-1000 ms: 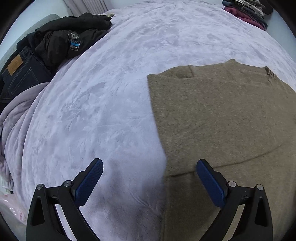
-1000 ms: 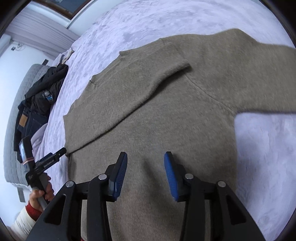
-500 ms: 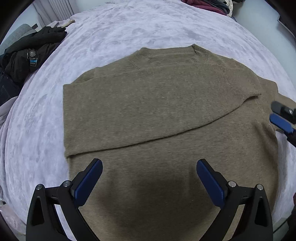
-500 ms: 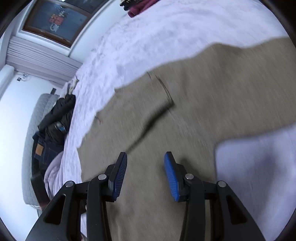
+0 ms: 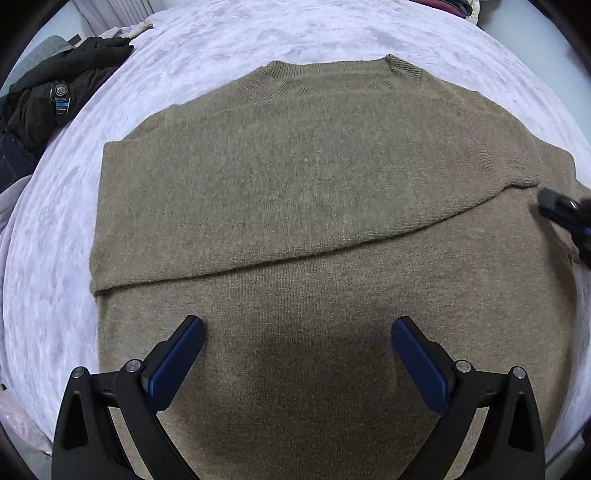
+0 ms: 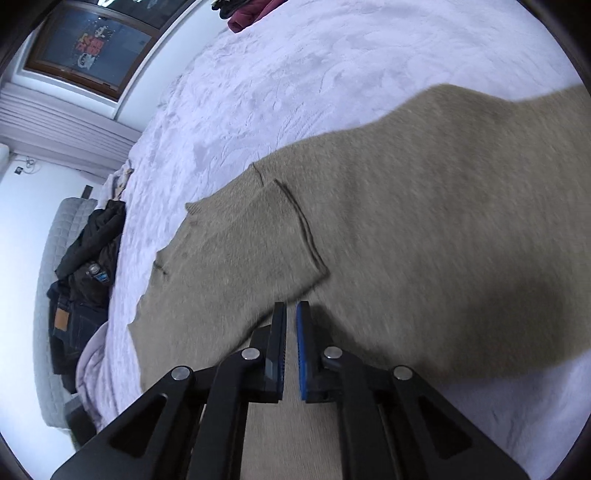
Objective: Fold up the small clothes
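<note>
Lilac bed point(image 5: 258, 33) carries the sweater point(image 5: 314, 184), one sleeve point(image 5: 258, 206) already folded across. Left tongs point(image 5: 295, 350) hover wide open; right tongs point(image 6: 291, 321) are closed, apparently empty. Other sleeve and body folds remain.

Both black plastic two-finger grippers, left point(image 5: 297, 354) and right point(image 6: 291, 332), carry ribbed blue rubber pads point(image 5: 173, 365) and silver screws point(image 5: 132, 366).

Olive-brown sweater point(image 5: 314, 206), flat, sleeve folded across
</note>
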`<state>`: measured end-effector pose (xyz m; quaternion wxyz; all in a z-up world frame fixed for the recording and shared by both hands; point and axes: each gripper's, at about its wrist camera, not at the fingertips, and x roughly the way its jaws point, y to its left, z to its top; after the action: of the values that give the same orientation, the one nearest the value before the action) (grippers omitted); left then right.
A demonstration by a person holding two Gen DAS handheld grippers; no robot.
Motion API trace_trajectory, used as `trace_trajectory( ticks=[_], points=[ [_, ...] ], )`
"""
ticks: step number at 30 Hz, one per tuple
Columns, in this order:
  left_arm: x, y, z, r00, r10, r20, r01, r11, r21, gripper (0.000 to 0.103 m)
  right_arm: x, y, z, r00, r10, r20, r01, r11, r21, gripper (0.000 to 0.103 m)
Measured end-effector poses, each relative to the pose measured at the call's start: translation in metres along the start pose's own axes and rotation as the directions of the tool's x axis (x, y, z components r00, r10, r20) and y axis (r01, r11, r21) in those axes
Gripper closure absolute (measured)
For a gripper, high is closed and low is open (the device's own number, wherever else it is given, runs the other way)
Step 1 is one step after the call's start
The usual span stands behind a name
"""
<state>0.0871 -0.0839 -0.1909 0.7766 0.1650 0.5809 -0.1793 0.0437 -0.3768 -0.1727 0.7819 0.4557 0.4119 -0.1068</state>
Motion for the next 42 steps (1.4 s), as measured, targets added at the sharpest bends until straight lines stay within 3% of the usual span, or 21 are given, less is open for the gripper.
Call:
trace_trajectory(
  ticks=[2,8,16,17,20,21,32,37,40,42],
  points=[
    [0.001,-0.001,-0.001,1.000,0.003,0.004,-0.003,1.000,0.000,0.001,-0.009,-0.011,-0.008,0.999,0.035,-0.010,-0.035,0.999,0.018,0.096],
    [0.009,-0.004,-0.006,1.000,0.010,0.001,-0.010,1.000,0.018,0.001,-0.040,-0.047,-0.034,0.999,0.041,-0.004,-0.040,0.994,0.098,0.096],
    [0.005,-0.012,0.007,1.000,0.014,-0.022,-0.013,0.999,0.042,0.001,-0.112,-0.116,-0.028,0.986,-0.103,0.135,0.070,0.970,0.234,0.093],
    [0.002,-0.016,0.007,1.000,0.000,-0.019,0.001,0.999,0.046,0.001,-0.122,-0.127,-0.026,0.980,-0.120,0.157,0.076,0.963,0.260,0.084],
    [-0.015,-0.032,0.009,0.999,-0.037,0.001,0.037,0.996,0.079,0.001,-0.147,-0.156,-0.021,0.968,-0.131,0.216,0.055,0.944,0.326,0.031],
    [-0.019,-0.044,0.011,0.999,-0.046,0.013,0.044,0.994,0.101,0.001,-0.155,-0.163,-0.020,0.961,-0.127,0.245,0.035,0.937,0.348,0.027],
    [-0.034,-0.163,0.039,0.986,-0.139,0.087,0.120,0.973,0.195,0.001,-0.188,-0.220,-0.002,0.904,-0.085,0.419,-0.138,0.870,0.473,0.031],
    [-0.027,-0.192,0.058,0.985,-0.107,0.137,0.080,0.979,0.188,0.001,-0.186,-0.238,0.010,0.877,0.007,0.481,-0.272,0.832,0.483,0.051],
    [-0.018,-0.201,0.066,0.985,-0.079,0.157,0.055,0.987,0.152,0.001,-0.180,-0.244,0.018,0.844,0.113,0.525,-0.396,0.791,0.466,0.067],
    [-0.003,-0.213,0.065,0.988,-0.049,0.144,0.023,0.984,0.176,0.001,-0.173,-0.244,0.024,0.817,0.184,0.547,-0.473,0.757,0.451,0.087]
  ],
)
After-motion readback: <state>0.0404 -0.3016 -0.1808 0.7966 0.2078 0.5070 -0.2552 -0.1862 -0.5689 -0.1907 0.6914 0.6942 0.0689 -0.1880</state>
